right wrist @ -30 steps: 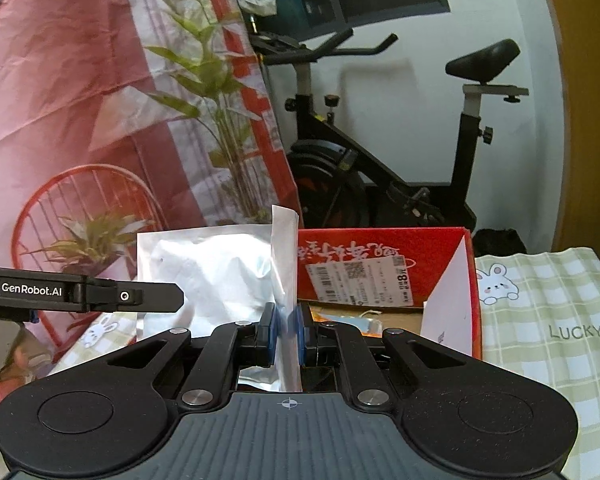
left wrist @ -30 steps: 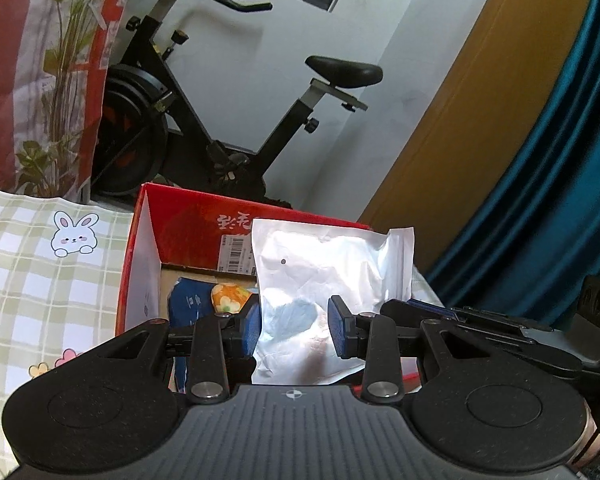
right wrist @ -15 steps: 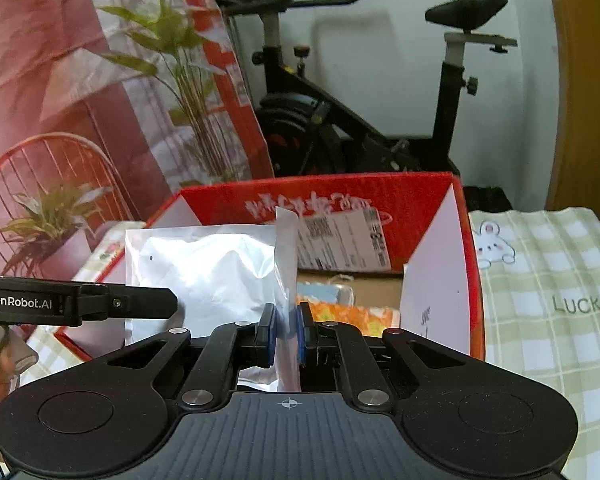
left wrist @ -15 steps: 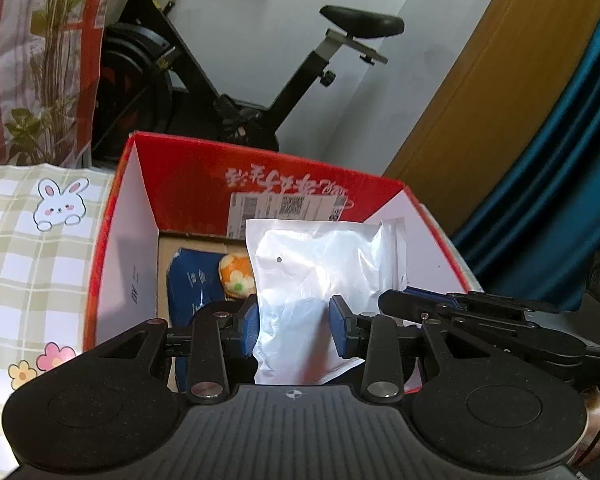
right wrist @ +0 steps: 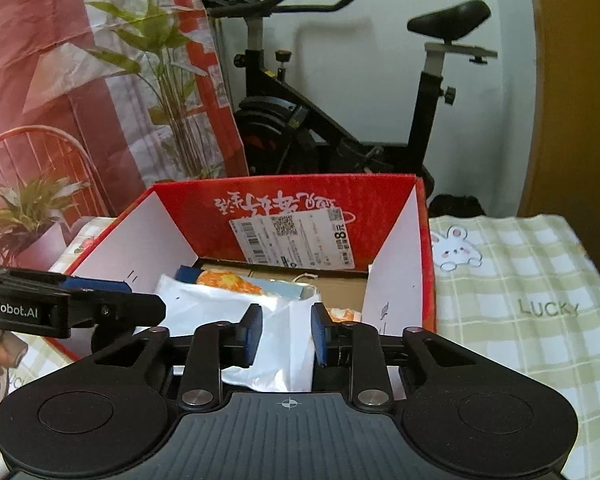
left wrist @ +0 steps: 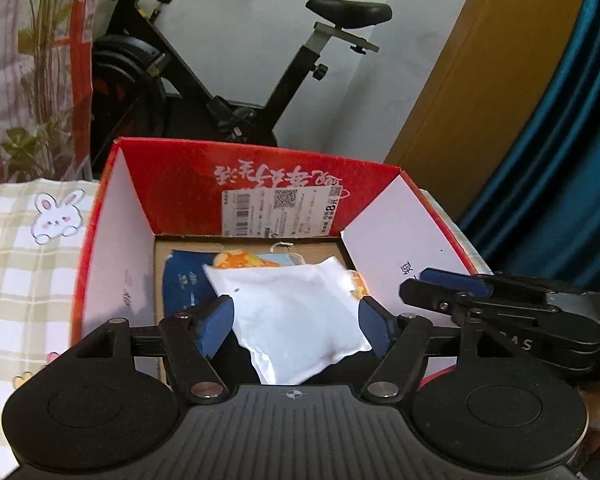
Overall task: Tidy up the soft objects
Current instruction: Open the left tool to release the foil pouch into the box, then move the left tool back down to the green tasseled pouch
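White pouch point(left wrist: 296, 312) lying loose in red box point(left wrist: 112, 232), atop blue and orange packets. Left gripper point(left wrist: 294, 326) just opened wide, pads clear of pouch edges. Right gripper point(right wrist: 286, 334) just parted, gripping nothing. Box walls close alongside; checked cloth point(right wrist: 520, 280) beyond.

The white pouch point(left wrist: 296, 320) is a soft, flat plastic packet, slightly puffed and creased, lying tilted inside the red box point(left wrist: 260, 176), on top of its other contents. Under it, toward the box's back wall, lie a blue packet point(left wrist: 184, 280) and an orange floral-print soft item point(left wrist: 240, 260). The box is open-topped cardboard with white inner flaps and a shipping label on its back wall.
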`<state>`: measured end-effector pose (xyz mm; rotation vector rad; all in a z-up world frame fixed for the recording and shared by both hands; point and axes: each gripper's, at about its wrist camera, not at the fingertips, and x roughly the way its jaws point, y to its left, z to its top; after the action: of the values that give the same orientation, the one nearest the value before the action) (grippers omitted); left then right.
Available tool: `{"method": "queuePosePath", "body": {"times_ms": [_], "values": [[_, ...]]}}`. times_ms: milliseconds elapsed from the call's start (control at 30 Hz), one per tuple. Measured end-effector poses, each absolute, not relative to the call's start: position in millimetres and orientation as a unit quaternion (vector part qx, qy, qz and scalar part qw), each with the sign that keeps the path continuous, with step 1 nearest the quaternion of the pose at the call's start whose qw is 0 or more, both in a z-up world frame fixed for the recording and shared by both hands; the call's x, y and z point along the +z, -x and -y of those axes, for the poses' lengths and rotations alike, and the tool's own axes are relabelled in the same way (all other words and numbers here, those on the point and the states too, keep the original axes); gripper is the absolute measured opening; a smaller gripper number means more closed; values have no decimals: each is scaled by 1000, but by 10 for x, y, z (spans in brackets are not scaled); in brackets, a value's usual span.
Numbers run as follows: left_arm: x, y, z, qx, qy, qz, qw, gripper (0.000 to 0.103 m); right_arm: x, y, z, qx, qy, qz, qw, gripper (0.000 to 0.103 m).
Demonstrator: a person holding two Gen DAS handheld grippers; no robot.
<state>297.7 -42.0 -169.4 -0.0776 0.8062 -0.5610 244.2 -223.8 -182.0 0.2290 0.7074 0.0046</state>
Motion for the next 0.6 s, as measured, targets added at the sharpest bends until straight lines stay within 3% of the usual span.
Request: {"method": "queuePosePath", "body": {"times_ms": [300, 600], "values": [[-1454, -2660, 229, -253, 21, -353, 900, 80, -1608, -2191, 2042, 13, -77, -324, 943, 45], [-1341, -2177, -82, -242, 22, -329, 912, 80, -1497, -1760, 1797, 35, -64, -300, 951, 45]]}}
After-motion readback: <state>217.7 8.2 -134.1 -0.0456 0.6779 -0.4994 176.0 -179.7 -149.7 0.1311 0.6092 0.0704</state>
